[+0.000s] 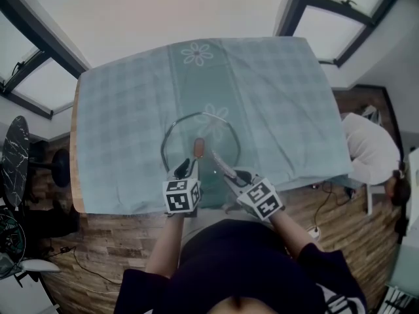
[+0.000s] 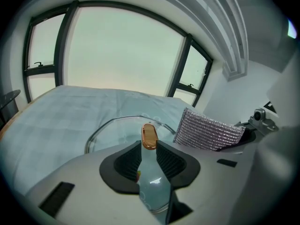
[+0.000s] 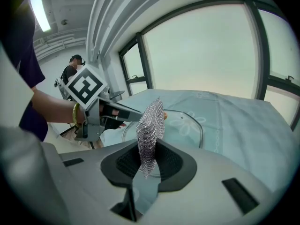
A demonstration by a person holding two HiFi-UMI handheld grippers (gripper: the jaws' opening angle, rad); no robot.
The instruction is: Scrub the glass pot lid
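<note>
Clear glass lid (image 1: 213,136), amber knob (image 1: 198,148), left gripper (image 2: 149,148) jaws slightly apart, right gripper (image 3: 149,146) jaws pinching silver scourer (image 3: 150,123)

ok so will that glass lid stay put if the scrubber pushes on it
Probably not well: the lid lies flat on a tablecloth, so it may slide or drag the cloth. It looks rigid and breakable, being glass. Its knob gives a likely hold for steadying it.

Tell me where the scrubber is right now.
The scrubber is clamped upright in the right tool. In the head view it sits low and central, by the lid's near rim, right of the knob.
</note>
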